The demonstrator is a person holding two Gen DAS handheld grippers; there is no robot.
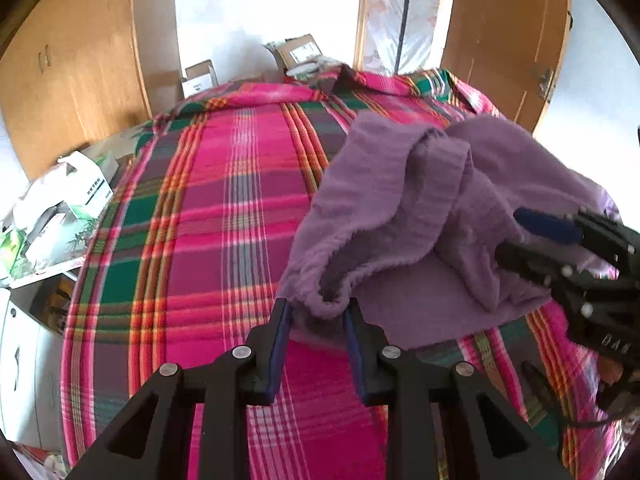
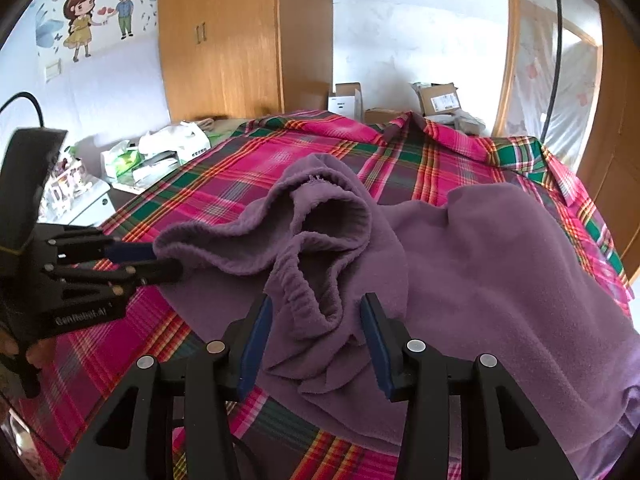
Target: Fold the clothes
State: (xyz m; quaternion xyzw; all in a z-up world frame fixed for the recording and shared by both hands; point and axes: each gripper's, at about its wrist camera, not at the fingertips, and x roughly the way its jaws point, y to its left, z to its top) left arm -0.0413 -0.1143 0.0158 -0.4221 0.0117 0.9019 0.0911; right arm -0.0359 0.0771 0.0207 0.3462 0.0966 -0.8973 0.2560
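- The purple fleece garment [image 2: 500,264] lies on a bed, its bulk spread toward the right side of the right wrist view, while a rumpled ribbed opening [image 2: 320,240] gapes toward the two cameras.
- Its long axis cannot be told; the cloth is too bunched to show a clear shape.
- The fabric is fuzzy, plain purple, with a gathered elastic hem and loose rolling folds.
- The left hand-held gripper [image 1: 316,312] has its jaws spread, a rolled edge of the garment sitting between the blue pads; whether they press the cloth cannot be told.
- The right hand-held gripper [image 2: 316,312] is released, jaws wide apart either side of a hanging fold, not touching it.
- The bed is covered by a plaid sheet [image 1: 208,208] in pink, green and orange.
- Wooden wardrobes [image 2: 224,36] stand behind, cardboard boxes [image 2: 436,100] sit past the far edge, and a cartoon wall sticker [image 2: 100,12] shows two figures.
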